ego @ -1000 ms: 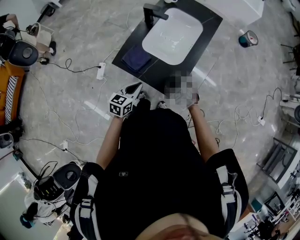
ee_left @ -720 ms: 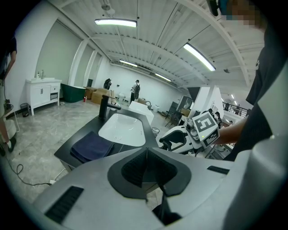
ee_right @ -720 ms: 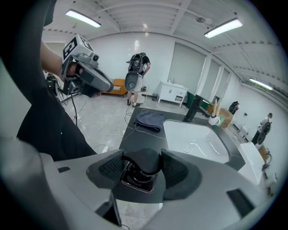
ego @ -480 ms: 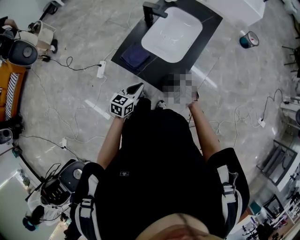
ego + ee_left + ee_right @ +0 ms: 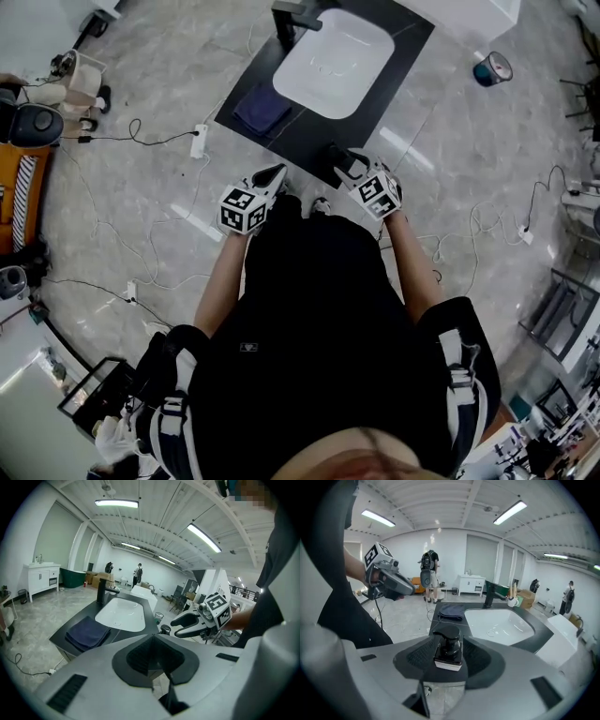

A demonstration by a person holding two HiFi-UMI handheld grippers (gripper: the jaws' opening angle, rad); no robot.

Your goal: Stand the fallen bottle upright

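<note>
A small bottle with a black pump top and a white lower part sits on the near corner of the black counter. It looks upright. My right gripper reaches around it, jaws closing, a pad on each side with gaps showing. In the head view the right gripper sits at that corner, over the bottle. My left gripper hovers left of it, off the counter's edge, jaws together and holding nothing. From the left gripper view the bottle shows just before the right gripper.
A white sink with a black tap is set in the counter, and a dark blue cloth lies beside it. Cables and a power strip trail over the grey floor. A teal bin stands far right.
The right gripper now shows at the counter corner, where a mosaic patch covered it before. The counter has slid slightly up and left in view. The left gripper keeps its place.
</note>
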